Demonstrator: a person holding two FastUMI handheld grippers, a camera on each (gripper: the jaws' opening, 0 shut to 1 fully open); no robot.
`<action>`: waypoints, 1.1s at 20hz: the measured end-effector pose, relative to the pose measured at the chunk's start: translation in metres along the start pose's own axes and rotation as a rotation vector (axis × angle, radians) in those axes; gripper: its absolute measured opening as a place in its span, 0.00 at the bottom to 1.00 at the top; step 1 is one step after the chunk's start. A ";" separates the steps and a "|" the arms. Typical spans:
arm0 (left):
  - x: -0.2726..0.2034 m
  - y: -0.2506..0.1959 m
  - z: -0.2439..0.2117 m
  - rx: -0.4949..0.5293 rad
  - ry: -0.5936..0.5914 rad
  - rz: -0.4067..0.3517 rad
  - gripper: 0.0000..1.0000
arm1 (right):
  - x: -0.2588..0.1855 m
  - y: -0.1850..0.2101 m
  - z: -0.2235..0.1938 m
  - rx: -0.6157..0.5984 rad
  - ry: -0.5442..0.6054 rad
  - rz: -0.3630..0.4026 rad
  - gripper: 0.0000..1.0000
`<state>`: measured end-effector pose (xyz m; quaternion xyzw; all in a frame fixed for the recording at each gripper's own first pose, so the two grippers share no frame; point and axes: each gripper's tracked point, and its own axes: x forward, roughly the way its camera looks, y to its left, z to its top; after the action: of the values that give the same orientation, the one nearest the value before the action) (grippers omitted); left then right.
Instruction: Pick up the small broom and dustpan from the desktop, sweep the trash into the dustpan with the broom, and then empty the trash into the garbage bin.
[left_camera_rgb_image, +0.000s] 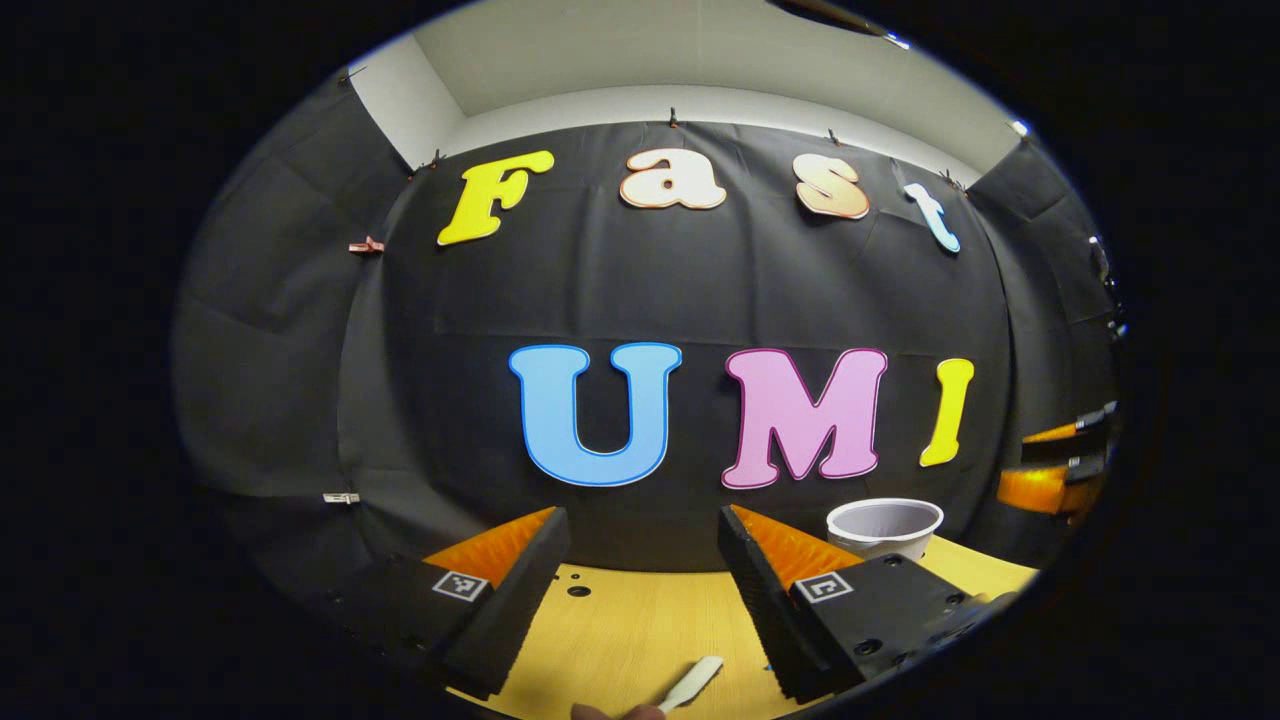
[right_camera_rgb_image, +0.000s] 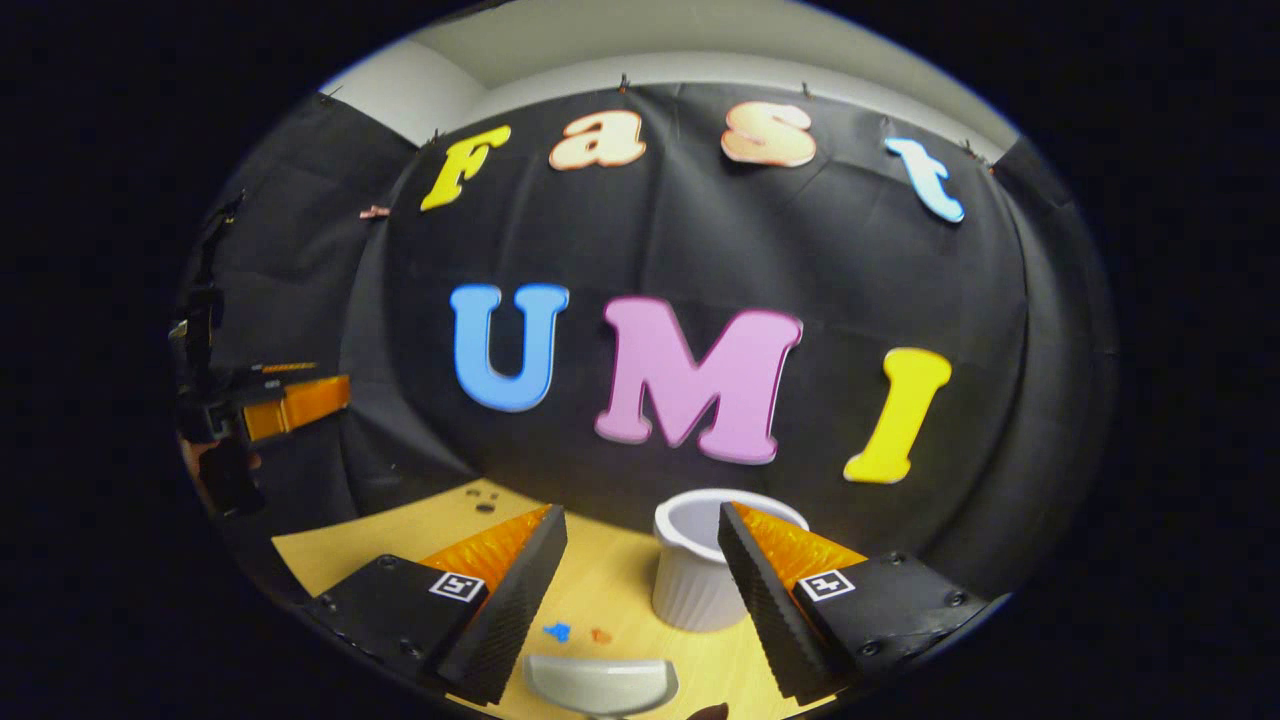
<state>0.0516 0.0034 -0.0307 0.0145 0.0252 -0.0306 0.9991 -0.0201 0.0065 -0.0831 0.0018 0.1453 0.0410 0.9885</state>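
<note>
Left gripper (left_camera_rgb_image: 643, 590) spread wide over the desk (left_camera_rgb_image: 620, 630), holding nothing; pale broom handle (left_camera_rgb_image: 692, 684) lying near, below the gap. Right gripper (right_camera_rgb_image: 640, 590) likewise spread and holding nothing, white dustpan (right_camera_rgb_image: 600, 684) near, ribbed white bin (right_camera_rgb_image: 695, 575) just beyond, small scraps (right_camera_rgb_image: 575, 633) between.

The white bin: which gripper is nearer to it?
Right. The right gripper is open just before the bin; the left gripper, also open, sees the bin farther off, to its right.

A staged recording booth, not a home: black cloth wall (left_camera_rgb_image: 700, 300) clipped up beyond the claws, plain white room wall (left_camera_rgb_image: 400, 95) above, bare wooden desktop (left_camera_rgb_image: 640, 630) beneath them.
</note>
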 end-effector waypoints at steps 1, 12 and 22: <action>0.002 0.000 -0.004 0.000 0.006 -0.002 0.96 | -0.007 0.001 -0.024 0.000 0.074 0.014 0.98; 0.010 -0.024 -0.037 0.031 0.063 -0.103 0.95 | -0.053 0.009 -0.256 0.052 0.682 0.038 0.96; 0.017 -0.002 -0.062 0.031 0.113 -0.114 0.96 | -0.037 0.031 -0.368 0.036 0.981 0.071 0.92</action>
<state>0.0653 0.0018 -0.0932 0.0302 0.0818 -0.0871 0.9924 -0.1636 0.0311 -0.4249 0.0044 0.5945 0.0683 0.8012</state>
